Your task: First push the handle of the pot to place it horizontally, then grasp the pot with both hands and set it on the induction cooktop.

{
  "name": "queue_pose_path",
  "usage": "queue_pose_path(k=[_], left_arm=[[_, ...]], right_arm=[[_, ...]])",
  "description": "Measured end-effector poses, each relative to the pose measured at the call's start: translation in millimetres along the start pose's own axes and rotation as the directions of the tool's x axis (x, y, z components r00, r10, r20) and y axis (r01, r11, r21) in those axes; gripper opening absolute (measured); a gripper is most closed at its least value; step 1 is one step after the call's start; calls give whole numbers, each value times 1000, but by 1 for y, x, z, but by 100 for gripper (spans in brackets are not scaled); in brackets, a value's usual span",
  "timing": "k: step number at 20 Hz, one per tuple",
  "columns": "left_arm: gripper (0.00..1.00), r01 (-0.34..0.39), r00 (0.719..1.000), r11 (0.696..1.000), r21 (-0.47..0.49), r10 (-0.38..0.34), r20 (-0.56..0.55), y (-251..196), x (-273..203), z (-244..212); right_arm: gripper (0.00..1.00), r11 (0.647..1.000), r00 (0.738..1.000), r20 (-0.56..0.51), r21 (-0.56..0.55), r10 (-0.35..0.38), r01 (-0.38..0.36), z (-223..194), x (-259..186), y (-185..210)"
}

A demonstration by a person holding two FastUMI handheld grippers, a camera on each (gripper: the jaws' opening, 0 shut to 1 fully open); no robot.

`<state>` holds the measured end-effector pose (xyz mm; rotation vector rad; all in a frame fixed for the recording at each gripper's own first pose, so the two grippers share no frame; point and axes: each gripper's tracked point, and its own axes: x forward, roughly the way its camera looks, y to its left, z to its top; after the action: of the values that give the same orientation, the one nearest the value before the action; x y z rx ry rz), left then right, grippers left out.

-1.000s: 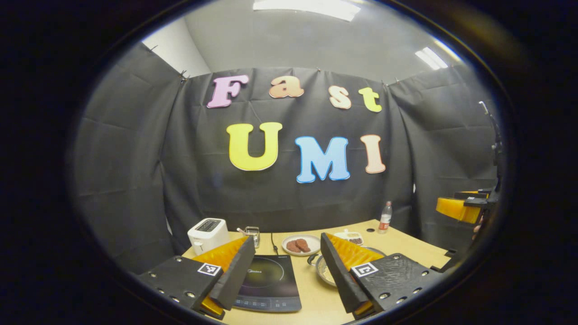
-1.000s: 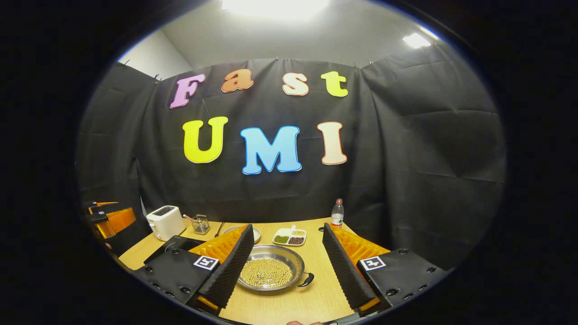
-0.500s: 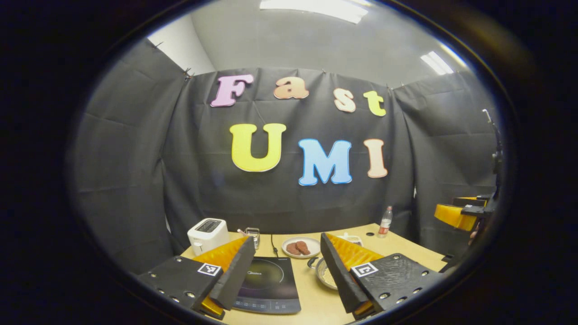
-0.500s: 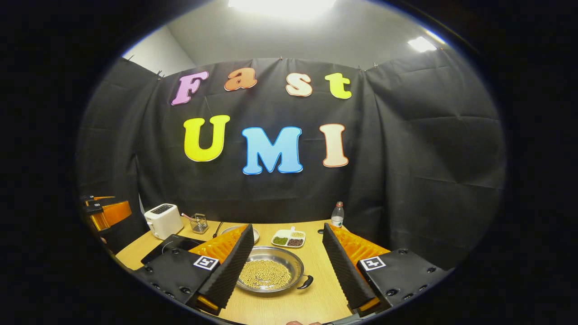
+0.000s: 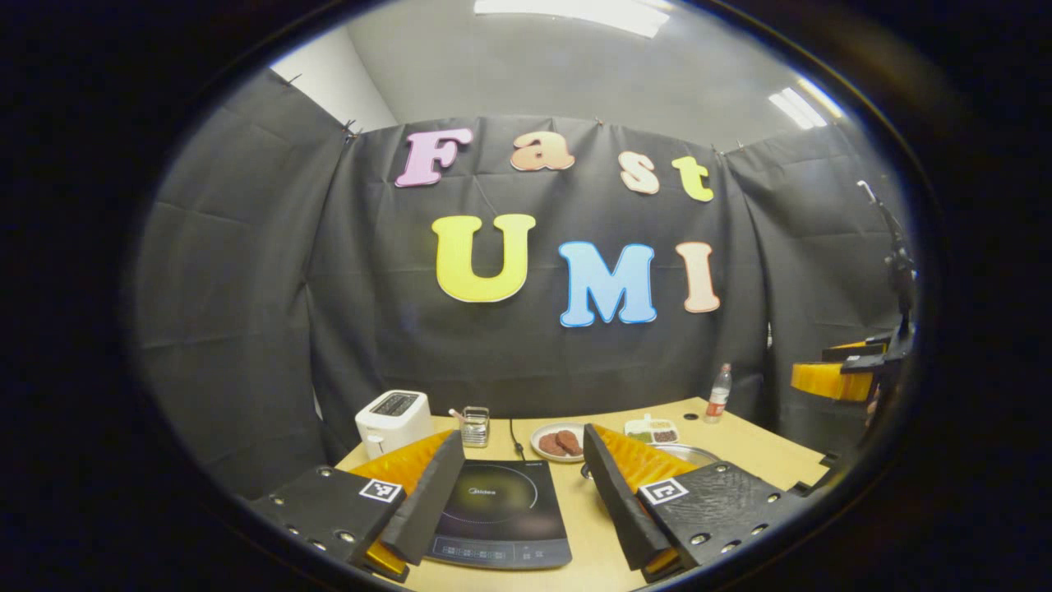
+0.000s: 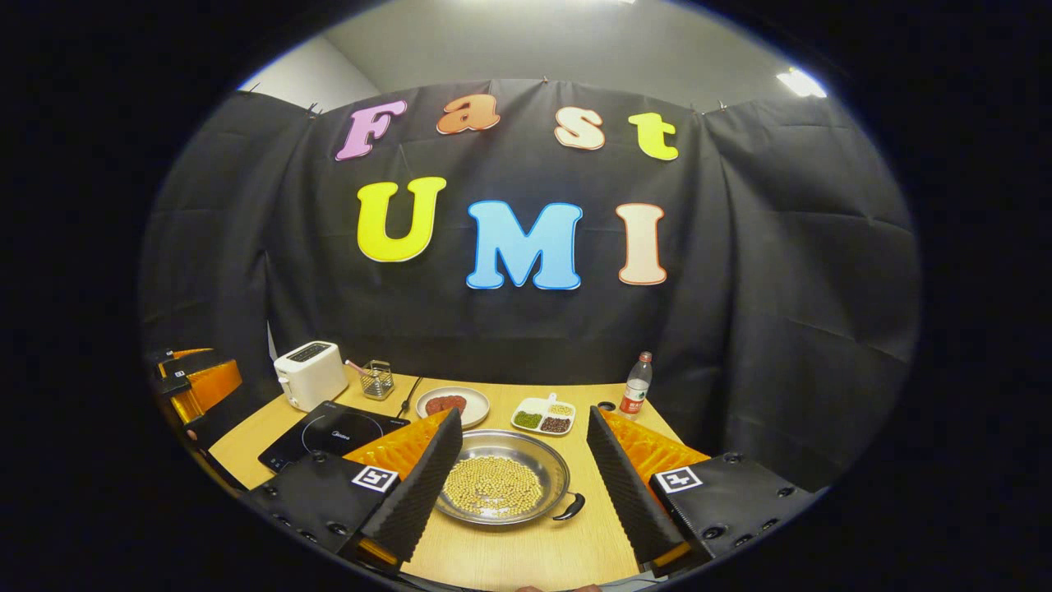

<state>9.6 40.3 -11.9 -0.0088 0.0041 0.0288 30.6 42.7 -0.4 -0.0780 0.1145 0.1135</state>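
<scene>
Hovering both grippers spread wide and empty: my right gripper [image 6: 518, 485] frames the pot [image 6: 503, 487], left gripper [image 5: 514, 501] over the cooktop [image 5: 501, 514].

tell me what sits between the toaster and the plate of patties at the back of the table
In the right gripper view, a small wire basket stands between the toaster and the plate of patties, with a black cord beside it.
</scene>
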Motion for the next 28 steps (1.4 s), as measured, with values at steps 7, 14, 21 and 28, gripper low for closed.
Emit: queue_pose_path(k=[7,14,21,28], left_arm=[[89,25,999,999,-46,-26,-26,-1,3,-15],[89,22,998,1000,-14,-23,-51,-5,8,-15],[89,-21,994,1000,-6,20,-110,-20,14,-22],[84,-130,979,991,-32,123,-164,-36,16,-30]], right_arm=[[53,994,985,-137,-18,106,-109,-22,21,26],[2,965,920,-318,-49,229,-257,-67,27,46],[2,924,779,-521,51,348,-379,-121,28,43],[2,868,600,-680,112,421,-483,-191,29,21]])
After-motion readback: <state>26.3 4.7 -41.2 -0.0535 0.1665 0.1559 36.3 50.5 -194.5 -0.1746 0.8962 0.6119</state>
